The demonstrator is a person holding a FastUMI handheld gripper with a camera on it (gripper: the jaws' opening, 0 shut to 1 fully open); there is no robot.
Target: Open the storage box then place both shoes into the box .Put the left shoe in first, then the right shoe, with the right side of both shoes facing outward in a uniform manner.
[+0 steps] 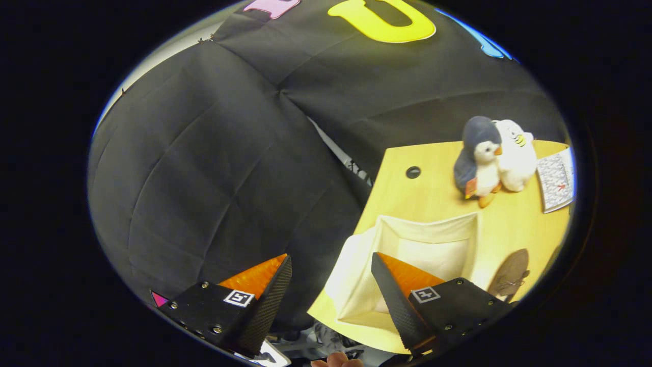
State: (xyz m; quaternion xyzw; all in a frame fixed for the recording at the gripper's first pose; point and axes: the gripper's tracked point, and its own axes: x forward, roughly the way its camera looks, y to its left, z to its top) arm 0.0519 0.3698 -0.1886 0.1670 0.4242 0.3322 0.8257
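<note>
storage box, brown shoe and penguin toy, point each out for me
storage box (448, 232): gripper view, far inner wall.
brown shoe (511, 272): gripper view, upper surface.
penguin toy (481, 153): gripper view, its head.

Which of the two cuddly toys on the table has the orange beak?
The grey and white penguin does. It stands beside the all-white plush, touching it, beyond the open storage box. The gripper is open, holding nothing.

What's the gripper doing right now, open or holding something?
Gripper: open, holding nothing; fingers spread apart above the table's near corner, by the open storage box.
</note>
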